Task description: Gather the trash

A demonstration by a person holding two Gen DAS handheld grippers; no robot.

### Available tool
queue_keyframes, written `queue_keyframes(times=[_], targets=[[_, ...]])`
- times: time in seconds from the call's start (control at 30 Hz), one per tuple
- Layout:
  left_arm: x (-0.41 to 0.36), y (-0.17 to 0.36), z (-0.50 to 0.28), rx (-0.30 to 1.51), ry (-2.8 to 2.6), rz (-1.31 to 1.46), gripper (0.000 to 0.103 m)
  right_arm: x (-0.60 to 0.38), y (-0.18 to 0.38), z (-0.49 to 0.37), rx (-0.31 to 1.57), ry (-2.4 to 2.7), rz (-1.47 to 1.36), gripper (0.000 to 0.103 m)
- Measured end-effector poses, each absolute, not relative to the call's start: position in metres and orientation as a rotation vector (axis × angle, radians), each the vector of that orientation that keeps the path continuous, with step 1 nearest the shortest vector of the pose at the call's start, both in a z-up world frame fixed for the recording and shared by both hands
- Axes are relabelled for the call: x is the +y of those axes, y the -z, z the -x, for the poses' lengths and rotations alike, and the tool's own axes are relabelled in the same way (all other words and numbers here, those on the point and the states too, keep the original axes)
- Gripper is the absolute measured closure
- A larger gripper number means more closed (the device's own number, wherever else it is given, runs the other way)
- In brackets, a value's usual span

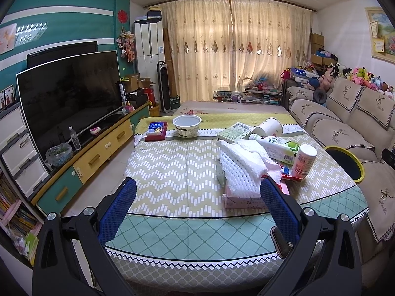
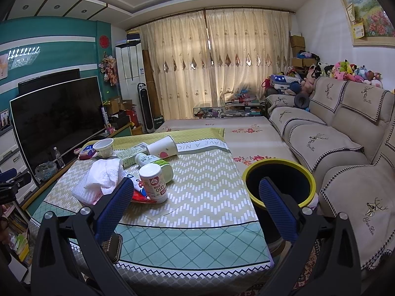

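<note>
- Both claws hang empty over the near edge of the table (image 1: 172, 167), probably lined up before a first pick: the left gripper (image 1: 197, 197) has its jaws wide apart, and so does the right gripper (image 2: 196, 197)
- The trash sits centre-right in the left view: white cloth (image 1: 242, 162), small canister (image 1: 305, 160), lying bottle (image 1: 274, 145), bowl (image 1: 187, 124)
- Only the right view looks down into the yellow-rimmed bin (image 2: 279, 170) at lower right, beside the table, likely set there for short drops

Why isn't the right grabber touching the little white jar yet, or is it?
Apart. The right wrist view shows the right gripper open with bare tablecloth between its fingers and the white jar.
</note>
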State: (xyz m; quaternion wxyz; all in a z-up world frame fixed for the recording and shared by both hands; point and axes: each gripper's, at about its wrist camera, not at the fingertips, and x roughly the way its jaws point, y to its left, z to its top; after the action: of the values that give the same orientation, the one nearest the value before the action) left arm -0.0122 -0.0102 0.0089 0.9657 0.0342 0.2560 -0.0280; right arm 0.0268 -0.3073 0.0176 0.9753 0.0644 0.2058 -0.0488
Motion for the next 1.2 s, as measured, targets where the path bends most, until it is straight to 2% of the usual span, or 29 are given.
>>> queue_keyframes(times=[1.2], targets=[[-0.014, -0.009, 0.014, 0.525, 0.093, -0.073, 0.004, -0.293, -0.001, -0.046, 0.482, 0.022, -0.142, 0.006]])
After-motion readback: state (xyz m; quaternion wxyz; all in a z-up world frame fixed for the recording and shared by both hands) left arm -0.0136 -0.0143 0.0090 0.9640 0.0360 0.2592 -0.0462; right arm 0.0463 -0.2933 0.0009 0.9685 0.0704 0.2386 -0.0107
